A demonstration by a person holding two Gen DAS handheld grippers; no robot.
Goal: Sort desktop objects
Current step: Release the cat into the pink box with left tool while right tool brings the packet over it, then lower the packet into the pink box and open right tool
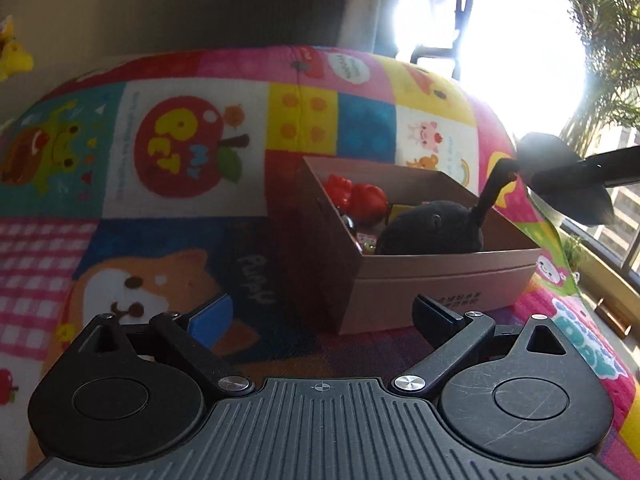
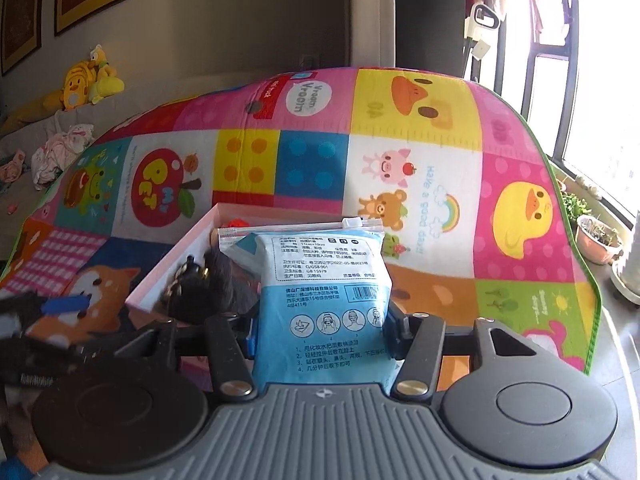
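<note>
- Soft blue-and-white plastic zip pouch of cotton pads [image 2: 324, 300]: clamped across its lower half between the right gripper [image 2: 320, 334] pads, standing upright just over the near rim of the pink cardboard box [image 2: 172, 264].
- Handling, judged: light, squashy, slick film; best held mid-body, not by the zip strip.
- Left gripper [image 1: 322, 316]: jaws spread wide, nothing between them, aimed downward at the patchwork cartoon blanket [image 1: 192, 152] beside the box.
- Box contents: black plush toy [image 1: 432, 232], red toys [image 1: 356, 196].
</note>
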